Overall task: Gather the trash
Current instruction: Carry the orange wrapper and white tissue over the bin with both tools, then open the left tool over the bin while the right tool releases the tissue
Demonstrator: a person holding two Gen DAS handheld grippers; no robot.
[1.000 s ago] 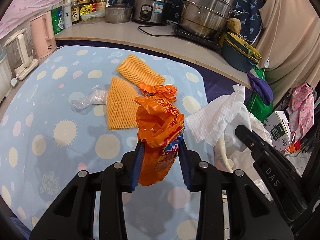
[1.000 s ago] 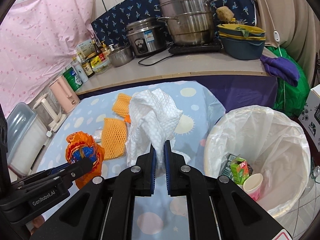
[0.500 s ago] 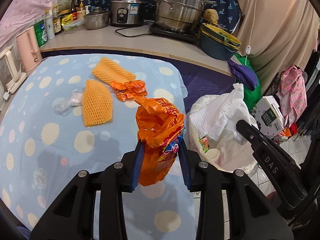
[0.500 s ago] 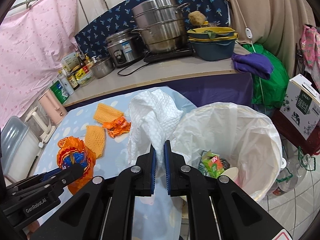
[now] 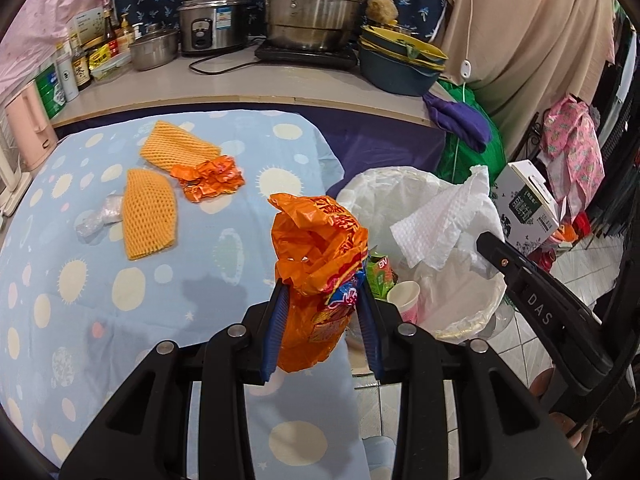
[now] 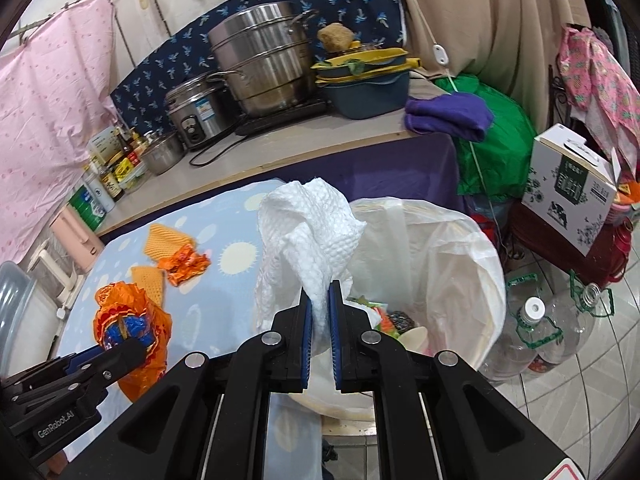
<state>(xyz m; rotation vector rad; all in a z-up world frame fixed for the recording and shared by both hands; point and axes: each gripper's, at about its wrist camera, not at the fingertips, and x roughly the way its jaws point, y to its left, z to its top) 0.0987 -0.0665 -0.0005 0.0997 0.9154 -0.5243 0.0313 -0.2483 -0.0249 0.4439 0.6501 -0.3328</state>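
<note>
Clenched on a crumpled white paper towel (image 6: 316, 236), the right gripper (image 6: 319, 304) is hanging over the near rim of the white-lined trash bin (image 6: 452, 240), and the towel is standing up out of the blue pads with its loose upper half flopping back toward the table. From where the right hand is pointing, the bin mouth lies just ahead and below, so that hand is the nearer of the two to a drop.

Beside it, the left gripper (image 5: 322, 320) is grasping an orange snack bag (image 5: 320, 248), the pads squeezing its lower half while its long axis is running upright and the torn mouth is gaping at the top. That gripper is hovering above the edge of the spotted blue tablecloth (image 5: 80, 300), with the bin to its right and a little ahead; I judge it needs to travel sideways past the table edge before letting go.

Inside the bin a green drink carton (image 5: 380, 276) and a paper cup (image 5: 406, 300) are lying on the liner. Whether the towel's hanging tail is already inside the rim is hard to say from these angles.

Left on the cloth, well apart from both grippers, are two orange foam nets (image 5: 150, 212), a crumpled orange wrapper (image 5: 210, 178) and a bit of clear plastic (image 5: 98, 222).
</note>
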